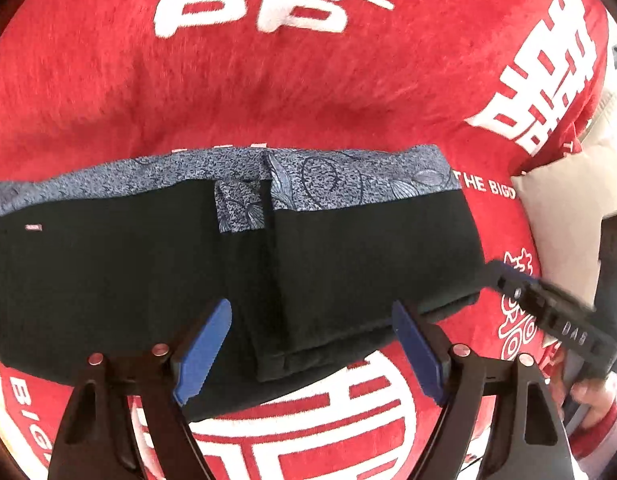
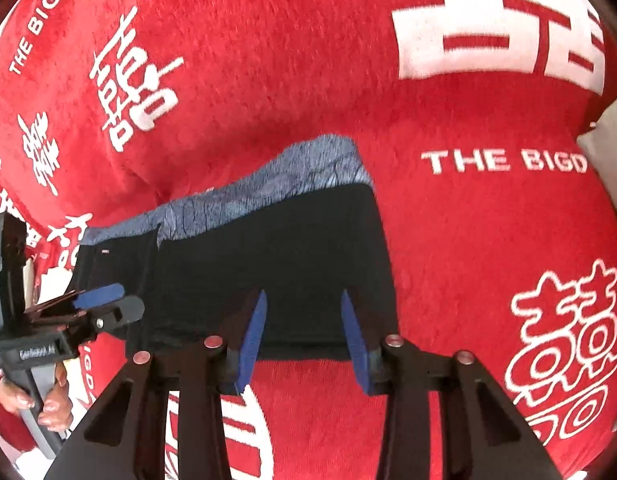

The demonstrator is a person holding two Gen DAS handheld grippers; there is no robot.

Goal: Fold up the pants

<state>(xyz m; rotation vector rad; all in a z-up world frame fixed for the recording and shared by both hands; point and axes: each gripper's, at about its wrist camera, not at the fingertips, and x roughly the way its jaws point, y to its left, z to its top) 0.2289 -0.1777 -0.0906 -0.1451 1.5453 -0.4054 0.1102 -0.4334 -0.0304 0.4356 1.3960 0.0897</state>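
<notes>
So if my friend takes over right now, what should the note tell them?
Left tool: open, above the near edge of the pants, holding nothing.
Right tool: partly open over the right end of the pants, not clamped.
Pants: black with a blue patterned waistband, folded into a flat bundle on the red blanket.
Done: main folds.
Left: probably one more fold or some tidying.

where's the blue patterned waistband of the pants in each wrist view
Left wrist view: the patterned waistband runs as a wide strip across the middle of the picture, along the far edge of the black pants.
Right wrist view: it slants from left of centre up to the middle, again on the pants' far edge.
Shared landmark: the white "THE BIGD" lettering on the red blanket, just right of the waistband's end in both views.
</notes>
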